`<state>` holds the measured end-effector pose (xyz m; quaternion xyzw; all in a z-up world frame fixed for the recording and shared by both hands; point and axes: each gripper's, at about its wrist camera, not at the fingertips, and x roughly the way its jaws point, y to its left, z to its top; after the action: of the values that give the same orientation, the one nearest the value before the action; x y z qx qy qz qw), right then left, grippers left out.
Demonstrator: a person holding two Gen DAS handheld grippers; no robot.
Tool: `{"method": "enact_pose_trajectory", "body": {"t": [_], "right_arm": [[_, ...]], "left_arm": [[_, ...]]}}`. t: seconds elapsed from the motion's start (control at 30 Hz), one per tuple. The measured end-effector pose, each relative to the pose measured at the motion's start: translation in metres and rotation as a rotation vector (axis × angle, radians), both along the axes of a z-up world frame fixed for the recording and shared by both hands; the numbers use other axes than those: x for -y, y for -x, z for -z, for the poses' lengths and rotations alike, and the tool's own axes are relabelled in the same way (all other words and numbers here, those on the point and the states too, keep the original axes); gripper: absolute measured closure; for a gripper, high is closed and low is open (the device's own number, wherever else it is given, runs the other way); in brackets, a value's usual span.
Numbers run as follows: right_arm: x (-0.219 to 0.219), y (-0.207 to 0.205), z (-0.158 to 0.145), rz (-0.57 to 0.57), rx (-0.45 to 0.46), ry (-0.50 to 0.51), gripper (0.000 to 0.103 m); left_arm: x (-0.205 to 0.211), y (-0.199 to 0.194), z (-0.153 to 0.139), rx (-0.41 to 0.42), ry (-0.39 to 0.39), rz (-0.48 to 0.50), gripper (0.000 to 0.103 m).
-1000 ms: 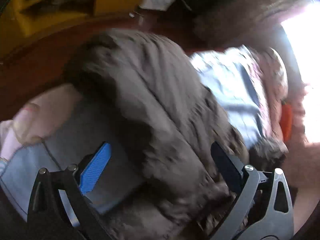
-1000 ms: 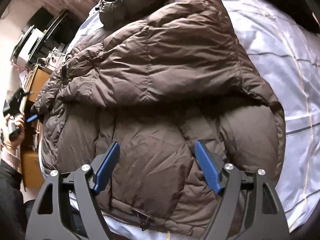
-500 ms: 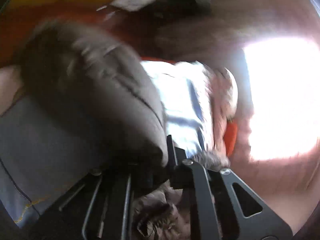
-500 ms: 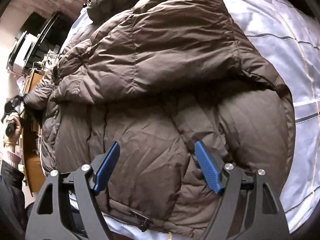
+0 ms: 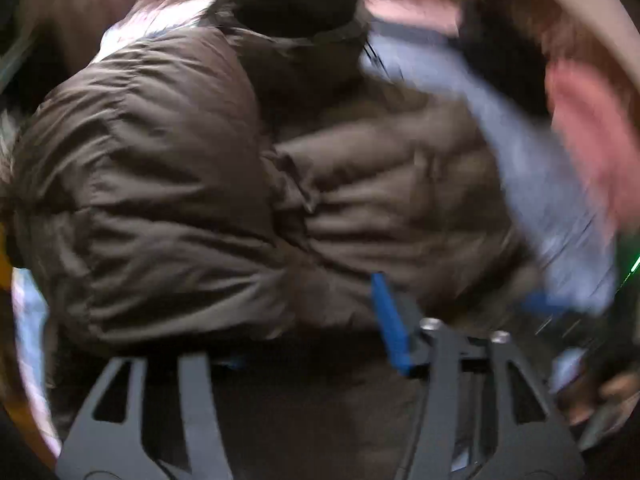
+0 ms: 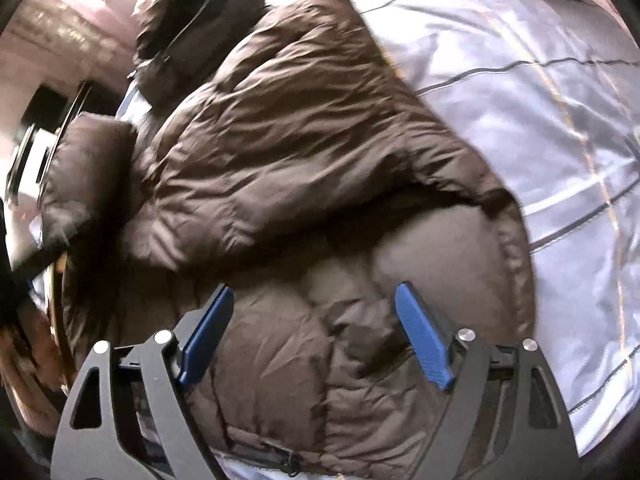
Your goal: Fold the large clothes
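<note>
A brown puffer jacket (image 6: 304, 168) with a dark hood (image 6: 192, 36) lies on the bed, one sleeve folded across its body. My right gripper (image 6: 312, 332) is open and empty just above the jacket's lower part. In the left wrist view the jacket (image 5: 380, 192) lies below, and a thick brown sleeve (image 5: 152, 208) sits between the fingers of my left gripper (image 5: 304, 320). Only the right blue pad (image 5: 390, 320) shows; the left one is hidden under the sleeve. The sleeve also shows lifted at the left of the right wrist view (image 6: 88, 176).
A pale blue striped bedsheet (image 6: 540, 100) covers the bed to the right of the jacket. Pink bedding (image 5: 592, 140) lies at the far right in the left wrist view. Shelves with equipment (image 6: 36, 152) stand beyond the bed's left side.
My left gripper closed on the sleeve at the bed's left edge and swung it over the jacket body. The right gripper stayed open and dropped slightly closer to the jacket.
</note>
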<state>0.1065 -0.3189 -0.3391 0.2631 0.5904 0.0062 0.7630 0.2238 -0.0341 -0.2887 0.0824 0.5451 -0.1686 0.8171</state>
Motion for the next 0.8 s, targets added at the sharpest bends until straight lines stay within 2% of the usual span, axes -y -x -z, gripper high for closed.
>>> {"method": "enact_pose_trajectory", "body": {"t": [0.13, 0.23, 0.37, 0.47, 0.57, 0.67, 0.77, 0.8], "right_arm": [[0.014, -0.001, 0.006, 0.053, -0.030, -0.038, 0.019], [0.021, -0.003, 0.008, 0.084, -0.045, -0.056, 0.019], [0.024, -0.011, -0.016, 0.084, 0.029, 0.016, 0.019], [0.013, -0.022, -0.053, 0.019, 0.142, 0.090, 0.019], [-0.015, -0.037, -0.100, -0.094, 0.244, 0.168, 0.019], [-0.074, -0.052, -0.149, -0.251, 0.312, 0.268, 0.003], [-0.167, -0.080, -0.182, -0.444, 0.369, 0.371, 0.001], [-0.204, -0.093, -0.183, -0.514, 0.345, 0.414, 0.001]], "left_arm": [[0.046, 0.027, 0.032, 0.098, -0.312, 0.187, 0.038], [0.055, 0.043, 0.045, 0.127, -0.448, 0.270, 0.038], [0.047, 0.040, 0.046, 0.142, -0.466, 0.254, 0.038], [0.053, 0.037, 0.057, 0.139, -0.505, 0.266, 0.037], [0.060, 0.046, 0.067, 0.143, -0.561, 0.303, 0.032], [0.061, 0.047, 0.067, 0.138, -0.587, 0.312, 0.032], [0.060, 0.044, 0.065, 0.126, -0.573, 0.305, 0.031], [0.060, 0.042, 0.065, 0.122, -0.564, 0.300, 0.030]]}}
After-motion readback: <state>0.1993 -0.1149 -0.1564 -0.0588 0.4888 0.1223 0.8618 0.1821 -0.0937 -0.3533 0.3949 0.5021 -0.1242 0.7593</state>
